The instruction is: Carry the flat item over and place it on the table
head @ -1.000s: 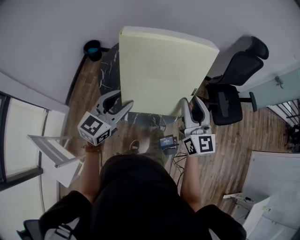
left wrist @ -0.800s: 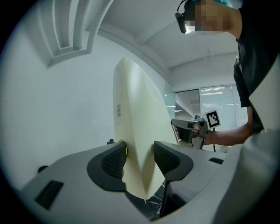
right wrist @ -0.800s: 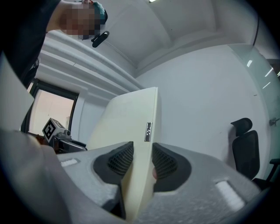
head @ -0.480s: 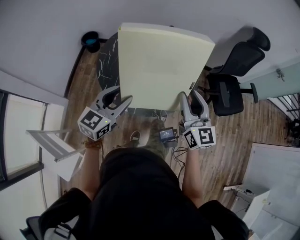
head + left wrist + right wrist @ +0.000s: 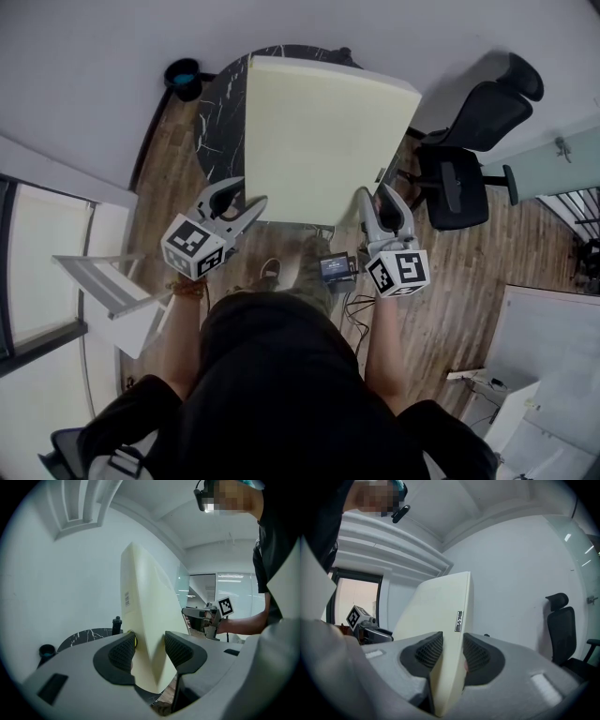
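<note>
1. Since the earlier frame the foam slab (image 5: pixel 323 141) has come down together with both grippers. The far rim of the round table (image 5: pixel 217 108) now shows beyond the slab's far edge, where the slab covered it before.
2. Nearest, the person (image 5: pixel 272 394) in dark clothing fills the bottom of the head view and hides the legs. Only one shoe (image 5: pixel 269 272) shows on the wooden floor (image 5: pixel 441 281), beside a small dark box (image 5: pixel 335 267) with cables.
3. The left gripper (image 5: pixel 250 194) is clenched on the near left corner of the slab. In the left gripper view its dark ribbed pads (image 5: pixel 123 651) press on the pale material, one on each face.
4. The right gripper (image 5: pixel 377 192) grasps the near right corner in the same way. The edge of the slab stands between its textured pads (image 5: pixel 429 651) and hides what is behind it.
5. The slab is thick, rectangular, pale yellow and matte, with rounded corners. A small sticker (image 5: pixel 126 597) sits on its side edge; the print is too small to read.
6. The slab lies over the table, whose top is black with white veins like marble, and it covers most of that top. Whether its underside touches the table, I cannot tell.
7. Farther away, a black office chair (image 5: pixel 469 150) stands at the right. A black bucket (image 5: pixel 183 77) stands by the wall.
</note>
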`<state>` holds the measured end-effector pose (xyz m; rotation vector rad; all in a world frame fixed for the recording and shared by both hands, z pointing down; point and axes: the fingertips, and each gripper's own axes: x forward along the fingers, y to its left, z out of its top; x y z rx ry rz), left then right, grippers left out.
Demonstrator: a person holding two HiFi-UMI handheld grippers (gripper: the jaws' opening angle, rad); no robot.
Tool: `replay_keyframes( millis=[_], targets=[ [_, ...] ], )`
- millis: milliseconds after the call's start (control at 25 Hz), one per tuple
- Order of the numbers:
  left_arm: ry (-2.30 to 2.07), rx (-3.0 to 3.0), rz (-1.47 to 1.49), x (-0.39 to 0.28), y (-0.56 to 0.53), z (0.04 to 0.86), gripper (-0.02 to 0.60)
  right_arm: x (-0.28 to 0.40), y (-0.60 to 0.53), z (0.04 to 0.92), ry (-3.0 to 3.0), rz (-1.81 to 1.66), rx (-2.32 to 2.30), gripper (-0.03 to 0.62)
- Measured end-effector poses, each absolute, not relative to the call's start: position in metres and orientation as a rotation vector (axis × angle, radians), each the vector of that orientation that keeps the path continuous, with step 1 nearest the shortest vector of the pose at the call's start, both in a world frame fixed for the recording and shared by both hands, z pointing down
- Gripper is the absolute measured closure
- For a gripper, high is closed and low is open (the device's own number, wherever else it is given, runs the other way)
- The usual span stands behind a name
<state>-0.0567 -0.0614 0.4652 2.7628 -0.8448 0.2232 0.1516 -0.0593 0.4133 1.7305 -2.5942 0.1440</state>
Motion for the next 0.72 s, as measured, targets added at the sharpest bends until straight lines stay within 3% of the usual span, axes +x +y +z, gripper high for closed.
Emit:
replay_keyframes(
  millis=[720],
  targets=[
    [-0.761,2.704,0.300,-0.044,-0.062,0.495,0.385,0.166,-0.057,0.452,-2.527,0.315,1.751,0.461]
  ],
)
